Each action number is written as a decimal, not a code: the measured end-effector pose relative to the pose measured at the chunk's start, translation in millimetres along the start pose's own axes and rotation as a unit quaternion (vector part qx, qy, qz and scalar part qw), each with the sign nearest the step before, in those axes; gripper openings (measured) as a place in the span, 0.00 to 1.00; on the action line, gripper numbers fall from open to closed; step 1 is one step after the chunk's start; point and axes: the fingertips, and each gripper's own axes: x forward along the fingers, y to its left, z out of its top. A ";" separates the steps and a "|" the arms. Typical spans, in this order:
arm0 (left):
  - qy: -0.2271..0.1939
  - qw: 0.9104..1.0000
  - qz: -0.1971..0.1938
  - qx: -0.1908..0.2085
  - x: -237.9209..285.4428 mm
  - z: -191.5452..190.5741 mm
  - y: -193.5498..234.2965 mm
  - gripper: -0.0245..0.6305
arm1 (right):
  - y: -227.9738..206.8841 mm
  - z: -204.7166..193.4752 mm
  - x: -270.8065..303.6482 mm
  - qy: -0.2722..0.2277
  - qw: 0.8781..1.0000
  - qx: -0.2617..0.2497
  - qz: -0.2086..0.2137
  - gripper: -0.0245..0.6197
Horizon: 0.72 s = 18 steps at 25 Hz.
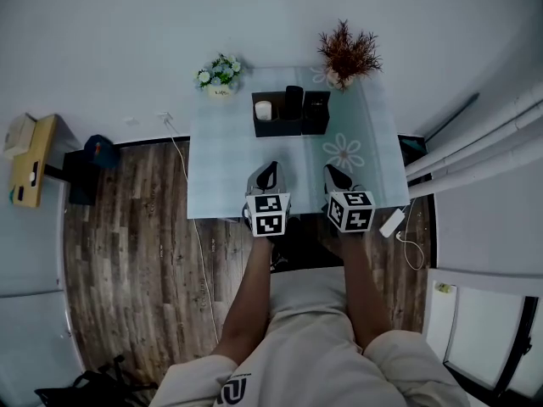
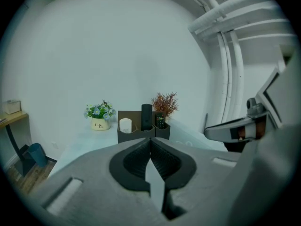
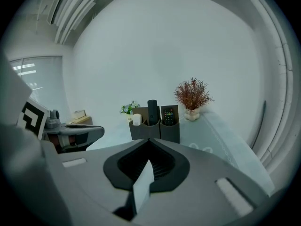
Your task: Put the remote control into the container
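Both of my tongs were pressed together with nothing between the pads. The left tongs (image 2: 150, 141) and the right tongs (image 3: 149, 143) each had their dark ribbed jaws meeting at the tips. I held them side by side, well short of the dark plastic container with three compartments (image 1: 277, 128), both pointing toward it over the near part of the pale glass-topped table (image 1: 221, 176).

The black remote control with coloured buttons (image 3: 168, 116) stood upright in the container's right-hand compartment, buttons facing me. A tall black cylinder (image 3: 152, 110) stood in the container's middle compartment, and a short white cylinder (image 1: 263, 110) sat in its left one.

To the left of the container and a little behind it was a cream pot of blue and white flowers (image 1: 220, 76). To its right and behind stood a pale pot of reddish-brown dried sprigs (image 1: 348, 53). Well to the near right of the container, off the table, a white charger block with a cable (image 1: 392, 223) lay on the wood-plank floor (image 1: 136, 253).
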 end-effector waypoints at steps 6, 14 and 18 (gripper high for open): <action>-0.007 1.000 0.006 0.004 -7.2 3.0 2.7 0.04 | 4.9 -5.4 -2.5 0.004 1.000 0.001 0.007 0.04; 0.004 1.000 -0.008 -0.010 -4.2 2.3 0.8 0.04 | -5.4 -9.7 5.0 0.020 1.000 0.004 0.021 0.04; -0.003 1.000 0.003 -0.029 -11.1 12.3 1.1 0.04 | -10.4 -2.0 0.1 0.015 1.000 0.014 0.022 0.04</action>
